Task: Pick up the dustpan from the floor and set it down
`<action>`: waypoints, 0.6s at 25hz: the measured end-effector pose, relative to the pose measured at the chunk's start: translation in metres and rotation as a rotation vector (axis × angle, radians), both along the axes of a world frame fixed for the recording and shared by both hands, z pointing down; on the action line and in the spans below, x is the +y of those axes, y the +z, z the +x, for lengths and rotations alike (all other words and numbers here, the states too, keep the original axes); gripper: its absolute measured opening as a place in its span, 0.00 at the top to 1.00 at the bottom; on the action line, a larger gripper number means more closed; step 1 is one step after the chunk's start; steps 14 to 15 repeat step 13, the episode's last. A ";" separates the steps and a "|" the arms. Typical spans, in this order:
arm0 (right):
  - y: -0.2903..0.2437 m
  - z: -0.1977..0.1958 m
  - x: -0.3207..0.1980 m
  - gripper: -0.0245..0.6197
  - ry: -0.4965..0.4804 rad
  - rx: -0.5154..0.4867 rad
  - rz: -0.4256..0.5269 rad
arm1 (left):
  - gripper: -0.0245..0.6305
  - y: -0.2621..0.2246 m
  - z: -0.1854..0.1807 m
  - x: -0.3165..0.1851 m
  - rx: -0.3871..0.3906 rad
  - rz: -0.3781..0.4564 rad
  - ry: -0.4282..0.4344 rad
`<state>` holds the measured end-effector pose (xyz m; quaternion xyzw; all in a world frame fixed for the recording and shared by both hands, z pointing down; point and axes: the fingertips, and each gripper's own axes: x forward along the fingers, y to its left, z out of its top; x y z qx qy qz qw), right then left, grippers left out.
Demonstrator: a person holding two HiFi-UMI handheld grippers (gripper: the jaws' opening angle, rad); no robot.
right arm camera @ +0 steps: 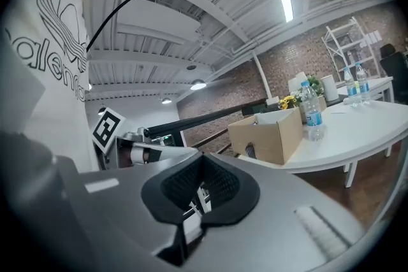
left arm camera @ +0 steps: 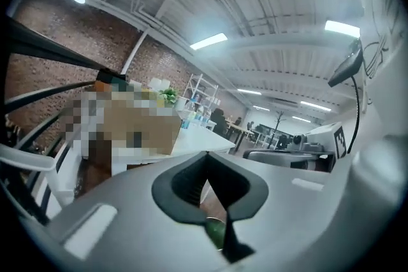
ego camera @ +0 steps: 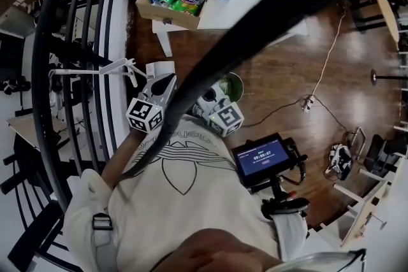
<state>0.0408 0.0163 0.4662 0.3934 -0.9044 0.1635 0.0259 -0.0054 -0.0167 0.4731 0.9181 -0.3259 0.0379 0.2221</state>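
**Head view: dustpan not confirmed, both tools closed and empty**

Head view shows no clear dustpan on the brown wooden floor (ego camera: 280, 67). The closest candidate is a green round-rimmed container (ego camera: 232, 87) just beyond the right gripper (right arm camera: 203, 165); can't tell if it's the target. Left gripper (left arm camera: 205, 162): jaws together, nothing clamped, a green sliver visible through the gap below the tips. Right gripper is the same: jaws together, only white framework visible through the gap. Both look held up by the torso, not down at the floor. A thick black diagonal bar (ego camera: 255, 28) cuts across the head view and hides part of the right gripper. A thin white cable (ego camera: 325, 67) trails over the floor to the right.

Risks, my read:
- grabbing the wrong green item
- reaching down with jaws closed and shoving the pan away
- the bar masking the approach
- the cable snagging
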 end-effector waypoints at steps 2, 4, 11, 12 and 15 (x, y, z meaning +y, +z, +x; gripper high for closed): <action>0.000 -0.004 -0.004 0.96 -0.006 0.001 0.015 | 0.93 0.004 0.001 0.001 -0.028 0.017 0.023; 0.002 -0.007 -0.006 0.96 -0.012 0.006 0.027 | 0.93 0.004 0.000 -0.001 -0.046 0.048 0.023; -0.001 -0.007 -0.018 0.96 -0.028 0.009 0.071 | 0.93 0.011 0.008 -0.011 -0.099 0.063 0.045; 0.000 -0.006 -0.018 0.96 -0.026 0.009 0.073 | 0.93 0.012 0.010 -0.011 -0.101 0.065 0.047; 0.002 -0.005 -0.017 0.96 -0.024 0.009 0.074 | 0.93 0.013 0.011 -0.011 -0.104 0.067 0.048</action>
